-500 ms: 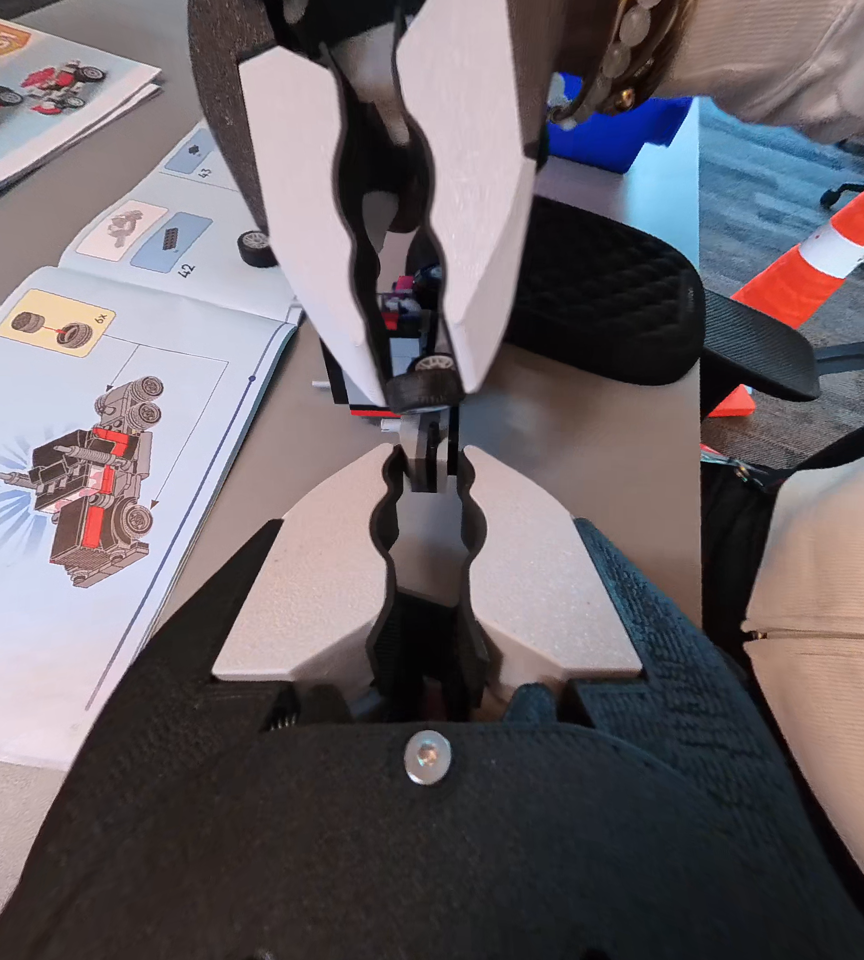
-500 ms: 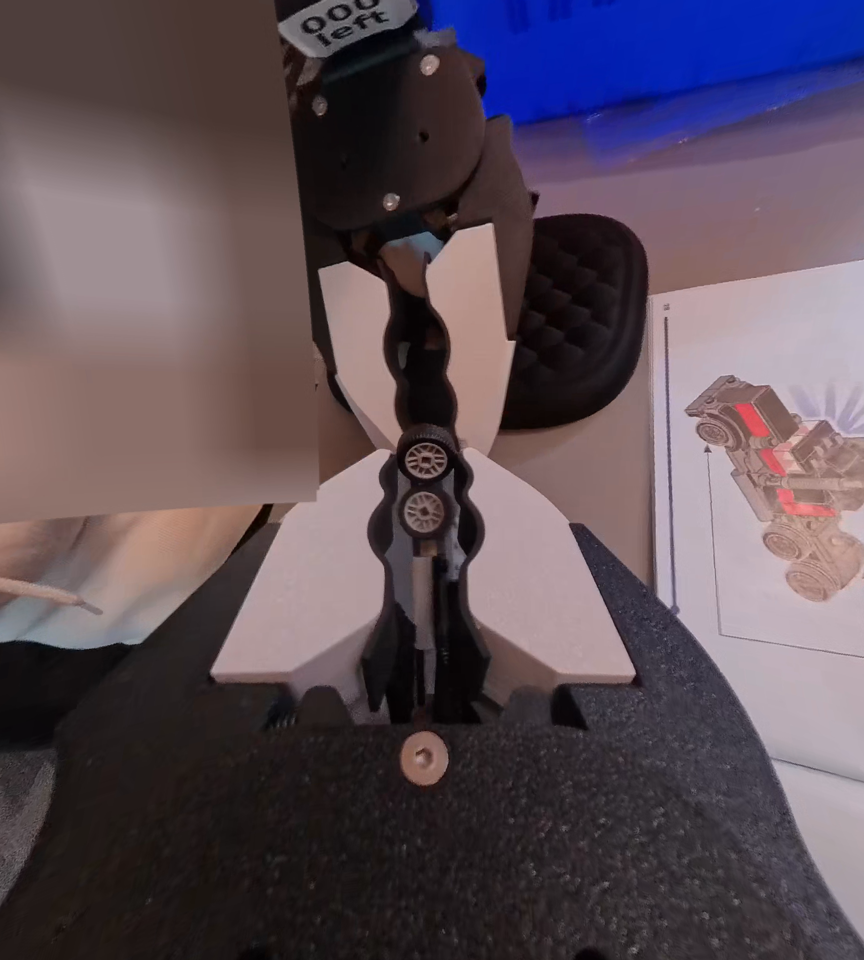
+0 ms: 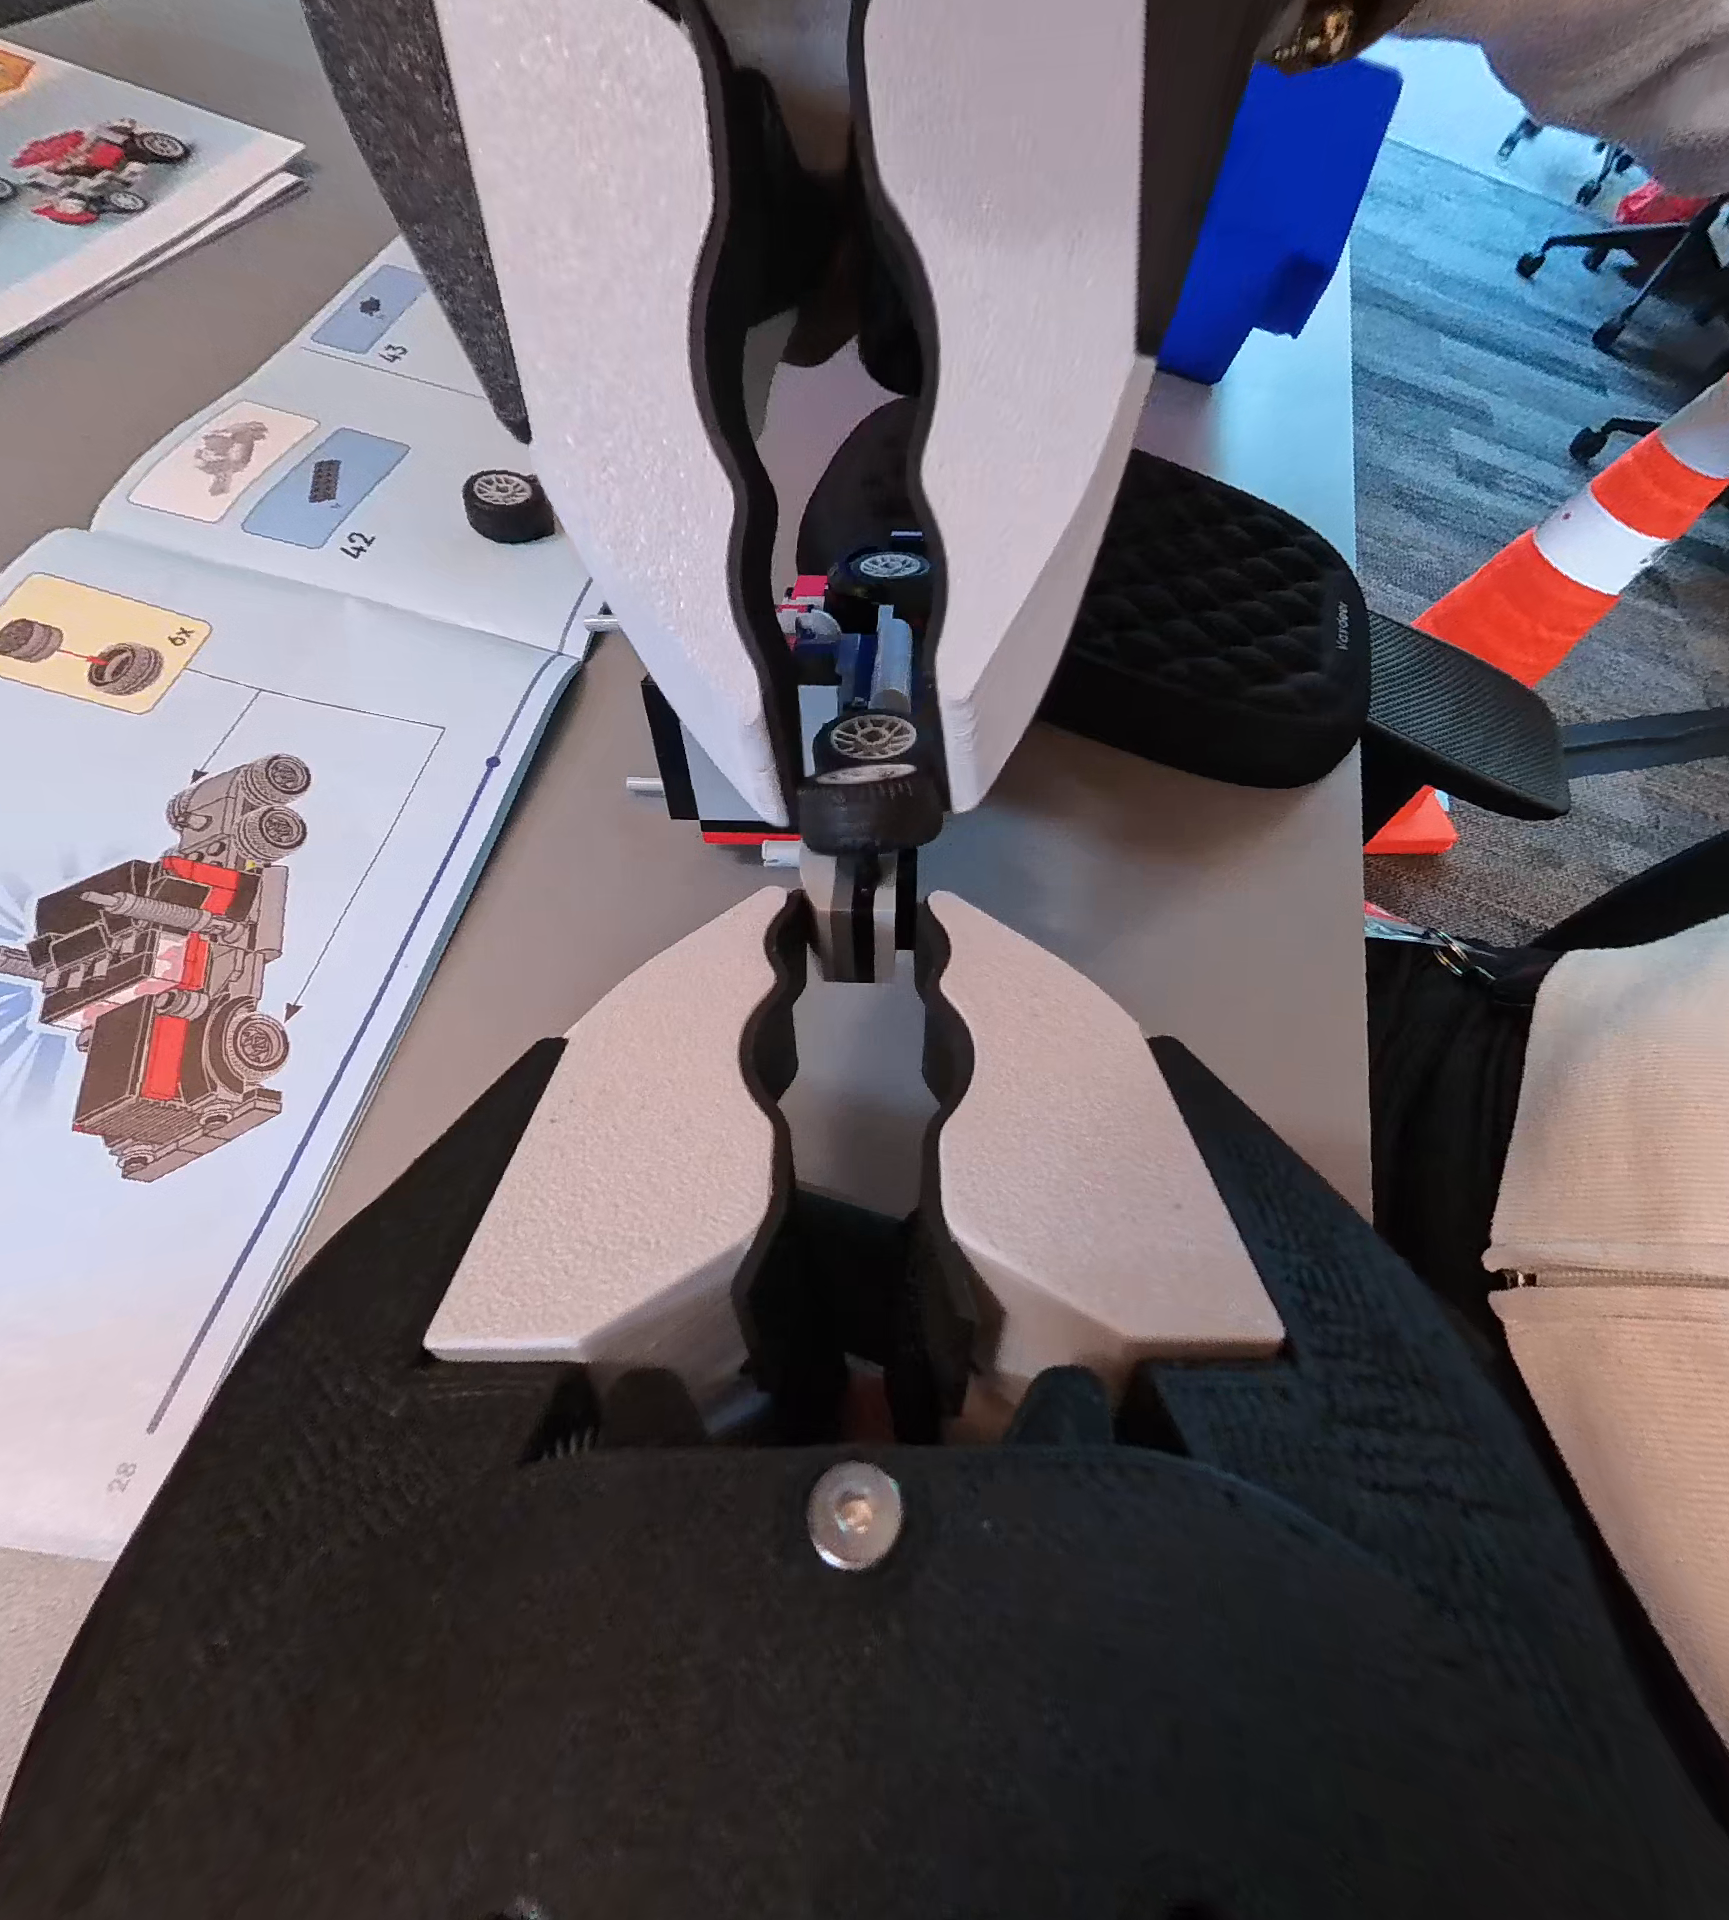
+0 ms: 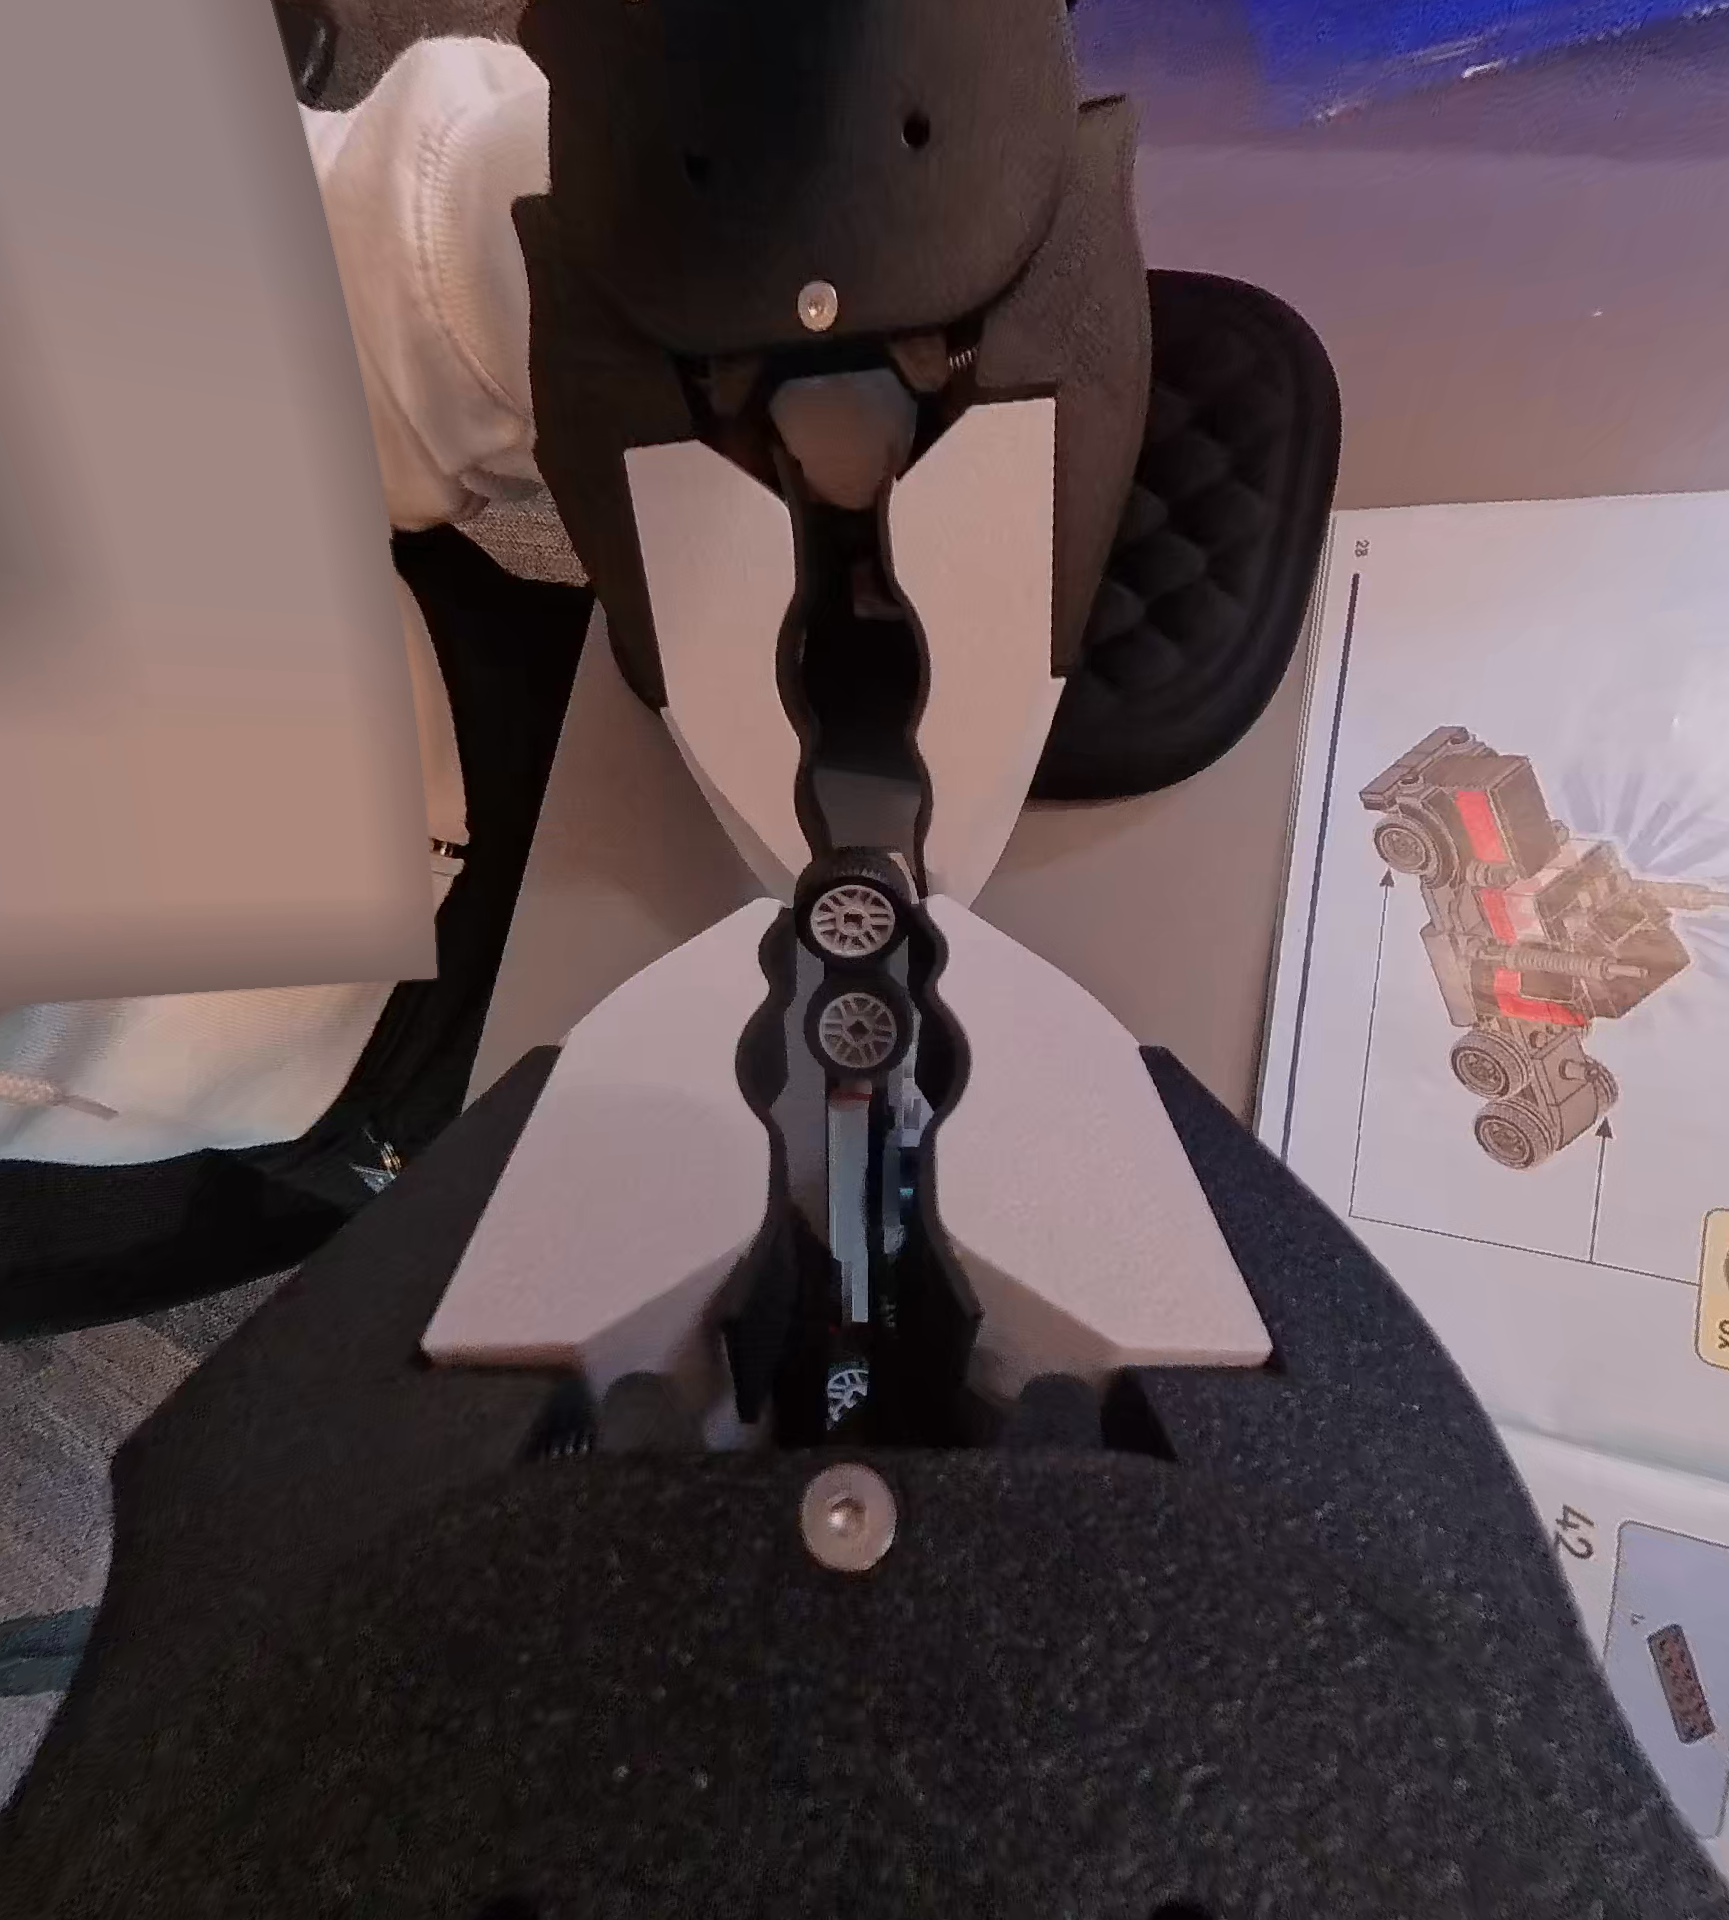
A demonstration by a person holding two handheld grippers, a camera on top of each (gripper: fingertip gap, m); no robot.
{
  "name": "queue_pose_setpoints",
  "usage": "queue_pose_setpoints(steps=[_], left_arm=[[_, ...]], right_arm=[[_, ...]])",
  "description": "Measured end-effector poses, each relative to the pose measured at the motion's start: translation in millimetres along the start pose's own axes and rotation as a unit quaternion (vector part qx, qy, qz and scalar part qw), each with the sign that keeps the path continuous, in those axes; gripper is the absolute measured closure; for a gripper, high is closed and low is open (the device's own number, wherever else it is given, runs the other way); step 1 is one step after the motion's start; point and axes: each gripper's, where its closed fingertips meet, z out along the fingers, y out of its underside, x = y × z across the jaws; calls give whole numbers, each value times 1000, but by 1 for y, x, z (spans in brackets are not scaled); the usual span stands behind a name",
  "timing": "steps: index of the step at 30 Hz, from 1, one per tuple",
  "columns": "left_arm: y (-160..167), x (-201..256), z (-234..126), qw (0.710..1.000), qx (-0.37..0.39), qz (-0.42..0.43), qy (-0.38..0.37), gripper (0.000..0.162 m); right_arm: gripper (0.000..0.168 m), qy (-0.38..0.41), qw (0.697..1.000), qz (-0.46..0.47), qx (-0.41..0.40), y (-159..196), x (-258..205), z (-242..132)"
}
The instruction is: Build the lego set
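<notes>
Two grippers are meeting over the table edge: the right gripper [image 4: 855, 914] is clamping the truck model [image 4: 858, 1132], the left gripper [image 3: 855, 914] is pinching its rear end; wheel-fitting is underway, needing the loose wheel [image 3: 507, 506] next

A grey table [image 3: 1130, 935] carries an open instruction booklet [image 3: 143, 1039], a second closed booklet [image 3: 81, 197], a loose black wheel [image 3: 507, 506] and a blue bin [image 3: 1255, 208].
</notes>
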Motion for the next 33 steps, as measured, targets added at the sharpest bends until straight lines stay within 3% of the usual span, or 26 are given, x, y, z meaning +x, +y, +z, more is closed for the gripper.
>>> queue_pose_setpoints(steps=[26,33], left_arm=[[0,-1,1,1000,-1,-4,1,142],[2,-2,2,1000,-9,-2,-4,142]], right_arm=[[148,3,999,-19,-44,3,2,1],[147,44,993,-41,-105,5,3,3]])
